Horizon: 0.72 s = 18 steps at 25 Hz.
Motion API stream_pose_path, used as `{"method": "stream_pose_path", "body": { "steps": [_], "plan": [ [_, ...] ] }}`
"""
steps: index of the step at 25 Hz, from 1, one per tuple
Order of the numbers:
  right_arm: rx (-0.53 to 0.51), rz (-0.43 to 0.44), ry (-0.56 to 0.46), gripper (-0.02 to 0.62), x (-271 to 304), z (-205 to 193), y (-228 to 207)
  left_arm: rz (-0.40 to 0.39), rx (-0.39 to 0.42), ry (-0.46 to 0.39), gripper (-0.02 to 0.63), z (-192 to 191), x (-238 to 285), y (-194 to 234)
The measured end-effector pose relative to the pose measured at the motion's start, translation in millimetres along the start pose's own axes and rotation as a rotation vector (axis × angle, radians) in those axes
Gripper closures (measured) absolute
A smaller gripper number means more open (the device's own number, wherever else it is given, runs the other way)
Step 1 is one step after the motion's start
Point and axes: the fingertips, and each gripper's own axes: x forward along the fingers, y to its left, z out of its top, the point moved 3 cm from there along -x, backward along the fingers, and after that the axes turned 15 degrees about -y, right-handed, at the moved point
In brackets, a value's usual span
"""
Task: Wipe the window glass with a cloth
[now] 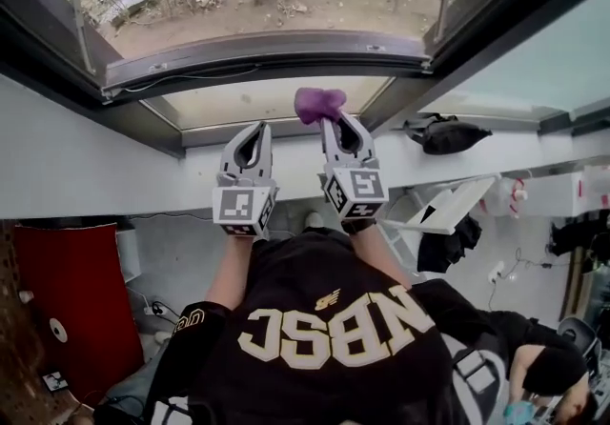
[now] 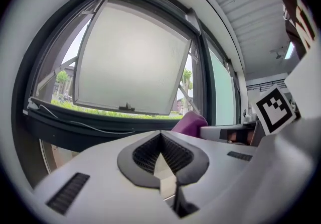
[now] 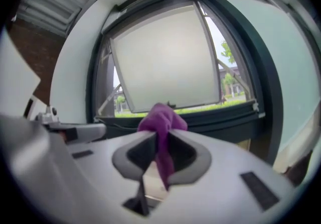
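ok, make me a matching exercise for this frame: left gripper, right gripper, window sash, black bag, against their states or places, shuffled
1. left gripper
2. right gripper
3. window sash
4. black bag

A. swung open outward
B. shut on the purple cloth
C. lying on the white ledge
D. shut, nothing between its jaws

Pairs: 1-D, 2-B, 3-A, 4-C

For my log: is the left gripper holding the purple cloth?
No, the purple cloth sits clamped in the right gripper; the left gripper holds nothing.
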Motion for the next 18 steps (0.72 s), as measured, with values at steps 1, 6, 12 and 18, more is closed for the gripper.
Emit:
{"method": "stream_pose_path", "body": {
  "steps": [1, 6, 12, 18],
  "plan": [
    [-0.003, 0.008, -0.003, 0.52, 0.6, 1.6, 3.6, -0.002, 0.006, -0.008, 0.589, 3.1, 2.6, 0.9],
    [-0.013, 0.044, -0.028, 0.52, 5.3, 11.3, 24.1, 0.03, 0.021, -0.017, 0.589, 17.7, 8.1, 19.6],
    [-0.062, 0.048, -0.012, 0.52, 16.9, 45.2, 34.6, 0.017, 0.048, -0.02, 0.589, 54.5, 11.6, 28.5],
    [-0.081, 0.027, -0.024, 0.52, 29.1, 54.9, 41.2, 0.003, 0.059, -0.033, 0.589, 62.6, 14.0, 42.7]
  ]
}}
